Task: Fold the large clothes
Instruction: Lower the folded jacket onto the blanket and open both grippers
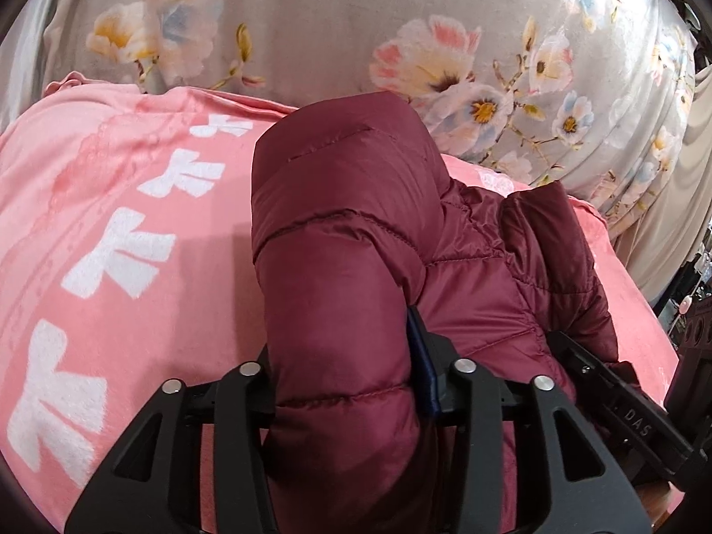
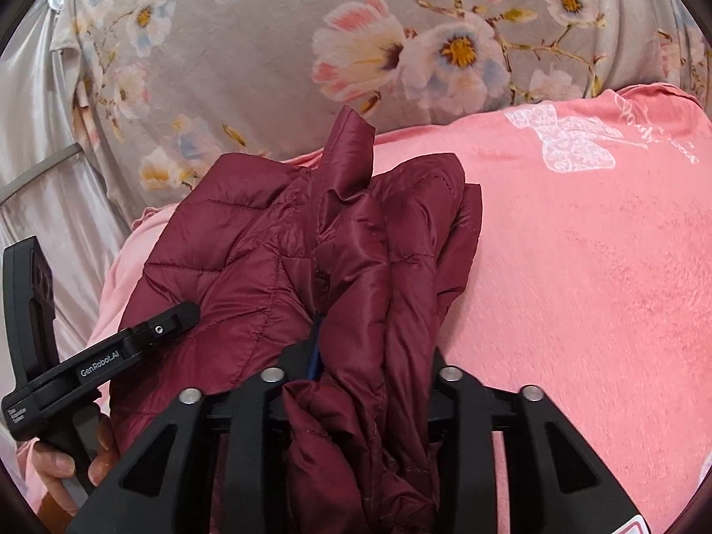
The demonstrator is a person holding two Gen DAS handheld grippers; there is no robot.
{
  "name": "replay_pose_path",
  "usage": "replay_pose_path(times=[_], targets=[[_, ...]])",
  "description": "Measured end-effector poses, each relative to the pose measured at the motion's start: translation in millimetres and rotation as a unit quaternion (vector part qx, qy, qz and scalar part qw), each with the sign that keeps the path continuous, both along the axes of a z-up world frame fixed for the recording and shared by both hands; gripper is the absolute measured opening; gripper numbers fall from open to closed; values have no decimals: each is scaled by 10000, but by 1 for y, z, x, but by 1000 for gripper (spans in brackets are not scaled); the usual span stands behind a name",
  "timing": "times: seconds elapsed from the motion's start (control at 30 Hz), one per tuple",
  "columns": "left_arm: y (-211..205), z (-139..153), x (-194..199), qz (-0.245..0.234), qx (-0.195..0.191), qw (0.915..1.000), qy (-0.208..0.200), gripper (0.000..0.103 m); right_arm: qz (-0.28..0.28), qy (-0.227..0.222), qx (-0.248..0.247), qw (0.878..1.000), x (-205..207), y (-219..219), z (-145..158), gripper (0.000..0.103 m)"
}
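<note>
The maroon puffer jacket [image 1: 356, 267] lies bunched on a pink blanket [image 1: 111, 222] that covers the bed, with a grey flowered quilt [image 1: 311, 22] piled behind it. It is gathered into thick folds, not spread flat, so the folding looks to be partway through or near its end.

A padded roll of the jacket runs straight between the fingers of the left gripper [image 1: 347, 382]. They stand about half apart, the fabric filling the gap between them. Whether they press on it or merely straddle it cannot be told for sure, since puffy fill would bulge against them either way.

The right gripper [image 2: 356, 382] is set the same way on the other side, with a crumpled edge of the jacket and its seam between the fingers. These too are partly apart, with cloth filling the gap.

Both grippers sit side by side on one end of the bundle, probably so the fold is laid down evenly on the blanket. A hand [image 2: 66, 467] grips the handle of the left gripper at the edge of the right view.
</note>
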State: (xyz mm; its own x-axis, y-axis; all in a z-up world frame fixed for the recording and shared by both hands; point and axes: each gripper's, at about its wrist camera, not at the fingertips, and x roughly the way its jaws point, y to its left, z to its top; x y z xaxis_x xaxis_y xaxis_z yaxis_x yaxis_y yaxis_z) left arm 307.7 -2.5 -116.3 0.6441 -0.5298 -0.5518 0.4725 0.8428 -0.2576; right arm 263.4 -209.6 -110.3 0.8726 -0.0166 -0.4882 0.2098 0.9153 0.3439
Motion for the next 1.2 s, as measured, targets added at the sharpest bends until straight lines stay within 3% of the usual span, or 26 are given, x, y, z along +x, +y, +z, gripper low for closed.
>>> replay_pose_path(times=[0.2, 0.37, 0.4, 0.47, 0.57, 0.83, 1.2], targets=[[2, 10, -13, 641, 371, 9972, -110, 67, -121, 111, -362, 9992, -22, 3, 21, 47], [4, 41, -48, 1015, 841, 9905, -388, 68, -434, -461, -1119, 9917, -69, 18, 64, 52], [4, 46, -55, 1033, 875, 9899, -426, 68, -391, -448, -1216, 9908, -70, 21, 69, 49], [0, 54, -67, 1049, 992, 9885, -455, 68, -156, -298, -1447, 9889, -69, 33, 72, 19], [-8, 58, -78, 1068, 1160, 9868, -380, 68, 79, 73, -1550, 9879, -61, 39, 54, 10], [-12, 29, -78, 1211, 1502, 9811, 115, 68, 1, 885, -1560, 9838, -44, 28, 3, 9], [-17, -2, -74, 1305, 1496, 9796, 311, 70, 14, 1304, -1565, 9790, -33, 28, -18, 10]])
